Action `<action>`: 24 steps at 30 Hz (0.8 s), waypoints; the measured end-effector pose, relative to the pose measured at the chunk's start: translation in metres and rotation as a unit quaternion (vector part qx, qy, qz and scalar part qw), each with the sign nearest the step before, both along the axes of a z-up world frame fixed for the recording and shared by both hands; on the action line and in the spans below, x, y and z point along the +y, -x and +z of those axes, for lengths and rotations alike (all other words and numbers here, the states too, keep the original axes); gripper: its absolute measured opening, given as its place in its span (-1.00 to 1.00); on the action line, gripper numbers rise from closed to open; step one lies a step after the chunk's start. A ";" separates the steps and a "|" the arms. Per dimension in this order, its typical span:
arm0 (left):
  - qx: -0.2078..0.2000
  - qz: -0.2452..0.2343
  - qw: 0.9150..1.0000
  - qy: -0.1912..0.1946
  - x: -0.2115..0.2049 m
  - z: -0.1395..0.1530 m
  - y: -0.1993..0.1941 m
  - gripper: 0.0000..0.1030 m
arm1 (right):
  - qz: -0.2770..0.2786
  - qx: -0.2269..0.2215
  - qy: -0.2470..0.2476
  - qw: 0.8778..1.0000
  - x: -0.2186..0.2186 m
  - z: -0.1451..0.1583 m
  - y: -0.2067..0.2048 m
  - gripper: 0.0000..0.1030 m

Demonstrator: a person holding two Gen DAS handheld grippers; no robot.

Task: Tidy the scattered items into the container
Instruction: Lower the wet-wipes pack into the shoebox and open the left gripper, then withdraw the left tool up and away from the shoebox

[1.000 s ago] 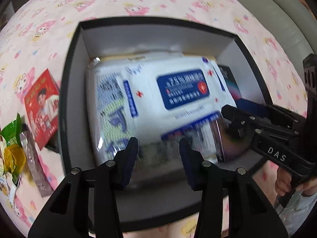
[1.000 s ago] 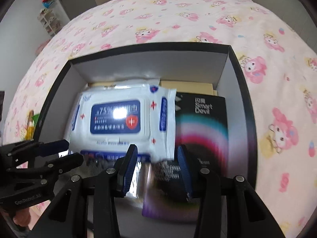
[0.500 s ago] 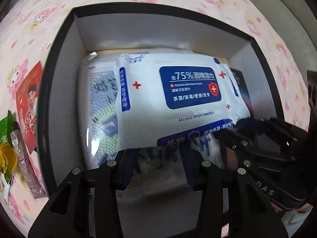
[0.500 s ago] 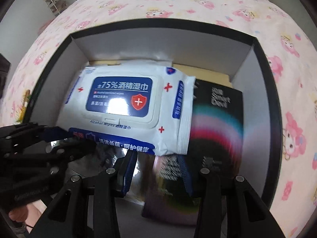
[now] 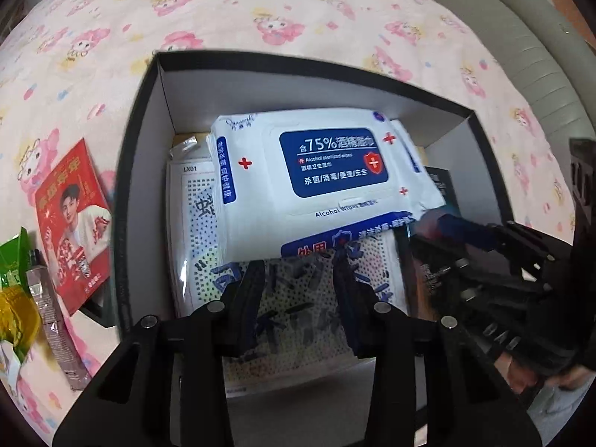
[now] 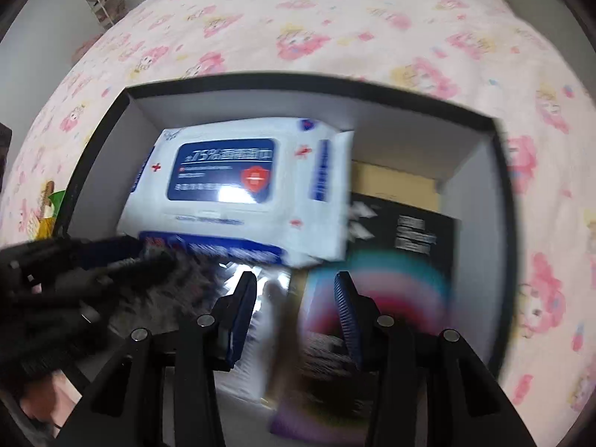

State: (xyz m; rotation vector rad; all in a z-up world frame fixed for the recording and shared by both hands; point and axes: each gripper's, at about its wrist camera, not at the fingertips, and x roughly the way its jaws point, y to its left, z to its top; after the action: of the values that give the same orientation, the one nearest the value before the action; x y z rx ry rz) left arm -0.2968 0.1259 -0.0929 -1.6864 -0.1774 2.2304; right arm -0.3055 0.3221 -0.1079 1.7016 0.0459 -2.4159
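A black-rimmed box (image 5: 141, 149) with white walls sits on the bed. Inside it a white and blue wipes pack (image 5: 327, 171) lies on top of a dotted clear pack (image 5: 201, 231), with a black carton (image 5: 439, 186) to the right. My left gripper (image 5: 300, 290) hovers over the dotted pack; its jaws are closing with nothing between them. My right gripper (image 6: 294, 298) stands open over the seam between the packs and the black carton (image 6: 406, 231), and the view is blurred. Its tips (image 5: 428, 227) are close to the wipes pack's near right corner.
Left of the box, on the pink patterned sheet (image 5: 260, 18), lie a red packet (image 5: 72, 219), a green and yellow snack bag (image 5: 13, 283) and a grey sachet (image 5: 56, 327). A grey padded bed edge (image 5: 540, 56) runs along the right. A hand (image 5: 521, 368) holds the right gripper.
The wipes pack's near edge was at the left fingers before; it now lies flat beyond them. Both grippers have drawn back toward the box's near side. The left jaws have narrowed a little.
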 end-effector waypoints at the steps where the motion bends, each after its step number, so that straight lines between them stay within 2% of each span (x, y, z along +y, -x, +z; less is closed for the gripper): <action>1: 0.008 0.009 1.000 -0.002 -0.002 0.002 -0.001 -0.25 | -0.013 0.012 0.009 1.000 0.007 0.006 -0.002 -0.24; 4: 0.032 0.041 0.999 -0.003 -0.004 0.001 -0.006 -0.28 | -0.067 0.049 0.027 0.996 0.025 0.016 0.002 -0.24; 7: 0.033 0.053 0.998 -0.006 0.000 0.001 -0.008 -0.28 | -0.110 0.069 -0.004 0.992 0.028 0.017 0.016 -0.24; 9: 0.026 0.049 0.998 -0.008 0.000 -0.002 -0.005 -0.28 | -0.115 0.051 -0.009 0.992 0.026 0.009 0.030 -0.23; 12: 0.028 0.046 0.999 -0.009 0.005 -0.012 0.009 -0.33 | -0.119 0.010 0.026 0.993 0.027 -0.007 0.051 -0.24; 16: 0.033 0.044 0.998 -0.016 0.001 -0.006 0.003 -0.36 | -0.095 0.018 0.062 0.993 0.013 -0.008 0.048 -0.24; 20: 0.024 0.028 0.999 -0.003 0.007 -0.010 0.004 -0.36 | -0.074 0.024 0.051 0.996 -0.006 -0.007 0.037 -0.24; 24: 0.011 0.012 1.000 -0.004 0.011 -0.016 0.001 -0.36 | -0.080 0.012 0.053 0.995 0.004 -0.006 0.028 -0.24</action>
State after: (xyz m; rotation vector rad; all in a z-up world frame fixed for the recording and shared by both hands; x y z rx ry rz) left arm -0.2981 0.1372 -0.1091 -1.6634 -0.2014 2.2623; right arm -0.3336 0.3259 -0.1137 1.6885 -0.2209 -2.5012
